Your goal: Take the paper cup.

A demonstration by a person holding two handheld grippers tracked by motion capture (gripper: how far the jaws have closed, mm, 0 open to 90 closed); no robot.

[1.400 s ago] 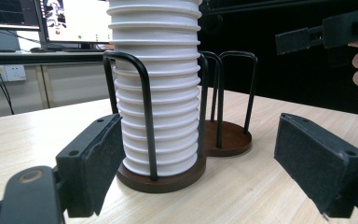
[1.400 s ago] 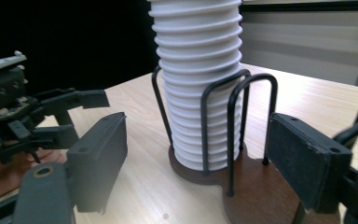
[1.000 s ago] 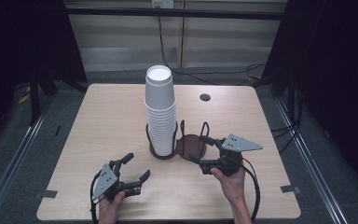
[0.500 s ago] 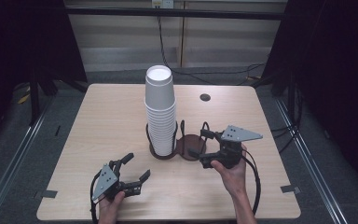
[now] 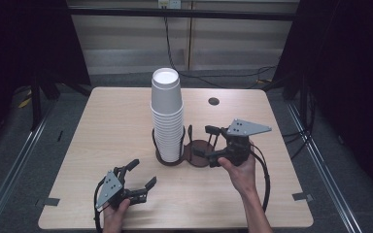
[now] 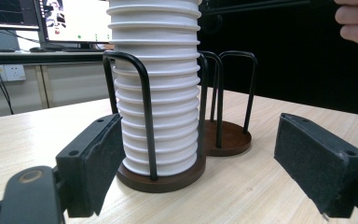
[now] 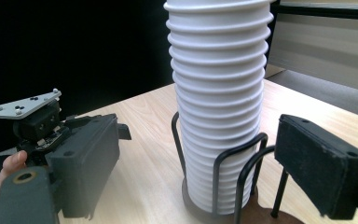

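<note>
A tall stack of white paper cups (image 5: 167,116) stands mouth-down in the left ring of a dark two-place cup holder (image 5: 184,154) near the middle of the wooden table (image 5: 102,126), and the thin black wire loops rising from the holder's round base hug the bottom cups, which looks to be what keeps such a high column from toppling. The second ring, just to the right of the stack, has nothing in it; from the left gripper view I count one stack, two round bases, and roughly a dozen and a half rims, though the top runs out of frame. The right gripper (image 5: 212,141) sits beside that free ring with its jaws spread wide and nothing between them, pointed at the cups, probably lining up to lift one off. The left gripper (image 5: 142,174) rests low near the front edge, well apart from the holder, jaws likewise parted and holding nothing, as if waiting to steady the base.
</note>
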